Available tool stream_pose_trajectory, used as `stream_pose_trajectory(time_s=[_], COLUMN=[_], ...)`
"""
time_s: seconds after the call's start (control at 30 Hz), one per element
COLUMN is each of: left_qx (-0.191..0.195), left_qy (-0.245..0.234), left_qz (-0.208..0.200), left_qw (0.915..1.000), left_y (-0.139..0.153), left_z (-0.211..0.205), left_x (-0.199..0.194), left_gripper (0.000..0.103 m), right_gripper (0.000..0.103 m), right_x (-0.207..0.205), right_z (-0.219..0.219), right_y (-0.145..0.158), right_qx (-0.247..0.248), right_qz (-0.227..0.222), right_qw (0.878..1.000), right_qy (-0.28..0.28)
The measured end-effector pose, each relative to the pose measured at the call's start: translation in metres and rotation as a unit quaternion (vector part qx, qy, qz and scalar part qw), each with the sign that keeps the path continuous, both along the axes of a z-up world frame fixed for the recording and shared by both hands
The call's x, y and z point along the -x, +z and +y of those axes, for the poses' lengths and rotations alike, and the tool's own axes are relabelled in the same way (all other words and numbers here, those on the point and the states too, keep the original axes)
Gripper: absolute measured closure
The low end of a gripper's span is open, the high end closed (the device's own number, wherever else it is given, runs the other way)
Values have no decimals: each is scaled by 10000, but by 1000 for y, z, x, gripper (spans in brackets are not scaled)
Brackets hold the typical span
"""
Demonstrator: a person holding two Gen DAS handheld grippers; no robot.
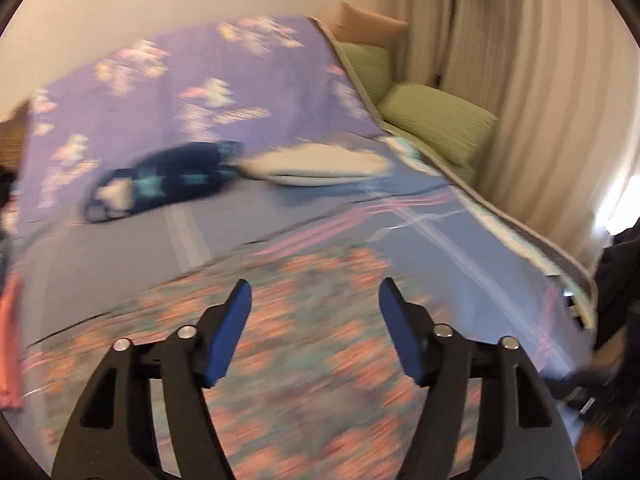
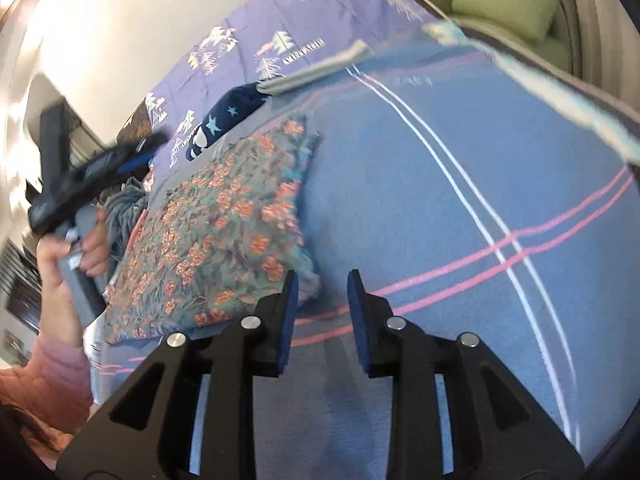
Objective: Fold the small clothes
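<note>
Both grippers parted, floral cloth folded, blue blanket bare beside

Both wrist views look along their tongs, low over the bed; sharing the floral garment.

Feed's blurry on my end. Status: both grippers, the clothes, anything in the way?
Left gripper open, empty. Right gripper open, empty, over blue blanket. Floral garment flat, ungrasped. Navy star piece and grey piece beyond; nothing blocking.
</note>
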State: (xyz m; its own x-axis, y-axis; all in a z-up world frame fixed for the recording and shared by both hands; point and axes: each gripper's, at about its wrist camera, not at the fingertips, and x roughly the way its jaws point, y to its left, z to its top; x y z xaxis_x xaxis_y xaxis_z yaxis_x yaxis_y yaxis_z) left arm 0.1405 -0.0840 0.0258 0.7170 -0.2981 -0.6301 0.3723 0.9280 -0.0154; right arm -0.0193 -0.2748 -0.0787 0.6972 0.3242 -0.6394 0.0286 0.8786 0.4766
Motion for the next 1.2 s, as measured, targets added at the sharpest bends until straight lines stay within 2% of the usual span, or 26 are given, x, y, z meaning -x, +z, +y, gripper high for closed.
stream_pose_trajectory(time_s=[0.07, 0.13, 0.17, 0.23, 0.3, 0.37, 0.43, 0.5, 0.53, 0.57, 0.6, 0.67, 0.77, 0.83, 0.9, 0.93, 0.97, 1.0, 1.03, 1.07, 1.13, 1.2], left_qx=[-23, 288, 545, 1257, 1581, 1697, 1725, 1825, 1993, 2144, 2478, 2824, 3119, 3401, 3455, 3427, 3390, 3316, 3256, 3228, 3203, 3046], left_qy=[408, 988, 1241, 1799, 2122, 2325, 2403, 2436, 2388, 2327, 2157, 1955, 1708, 1480, 1353, 1321, 1333, 1310, 1287, 1246, 1155, 1032], left_qz=[-41, 41, 100, 242, 359, 534, 652, 683, 723, 756, 811, 984, 1224, 1495, 1677, 1768, 1817, 1854, 1871, 1876, 1868, 1742], left_qw=[9992, 9947, 9907, 9753, 9637, 9562, 9530, 9501, 9476, 9456, 9410, 9340, 9266, 9166, 9133, 9131, 9134, 9157, 9178, 9193, 9215, 9307], left_y=[0, -2, -3, -14, -28, -45, -57, -67, -72, -75, -79, -87, -95, -103, -108, -112, -114, -116, -117, -117, -116, -108], left_z=[43, 102, 129, 191, 229, 262, 283, 304, 314, 319, 327, 332, 339, 343, 341, 338, 336, 333, 331, 329, 329, 325], left_x=[12, 29, 37, 66, 93, 115, 132, 143, 147, 144, 141, 126, 93, 64, 41, 30, 24, 15, 8, 2, -7, -14], left_gripper=[30, 28, 27, 27, 27, 27, 27, 27, 27, 27, 27, 29, 35, 37, 37, 42, 55, 64, 86, 101, 101, 101], right_gripper=[70, 69, 68, 68, 68, 68, 68, 66, 61, 55, 54, 53, 54, 54, 54, 54, 54, 54, 55, 55, 55, 55], right_x=[1, -4, -7, -14, -26, -39, -46, -47, -46, -44, -41, -29, -9, 2, 11, 14, 16, 17, 16, 15, 10, 1], right_z=[4, 22, 29, 53, 81, 116, 149, 193, 211, 238, 254, 298, 347, 370, 387, 396, 401, 406, 408, 411, 416, 417], right_y=[11, 20, 23, 30, 32, 36, 42, 49, 51, 51, 49, 42, 31, 25, 20, 18, 16, 15, 15, 14, 14, 14], right_qx=[140, 283, 337, 474, 607, 796, 983, 1155, 1188, 1213, 1232, 1442, 2024, 2348, 2620, 2732, 2820, 2885, 2912, 2923, 2912, 2868], right_qz=[-138, -265, -283, -270, -231, -231, -291, -420, -459, -459, -422, -381, -508, -630, -776, -829, -869, -911, -931, -945, -950, -858], right_qw=[9998, 9989, 9984, 9967, 9940, 9891, 9829, 9718, 9655, 9542, 9454, 9199, 8872, 8690, 8536, 8466, 8425, 8390, 8369, 8352, 8360, 8401], right_qy=[76, 281, 363, 593, 880, 1220, 1532, 2012, 2270, 2696, 2988, 3627, 4114, 4309, 4435, 4491, 4506, 4523, 4540, 4561, 4553, 4524])
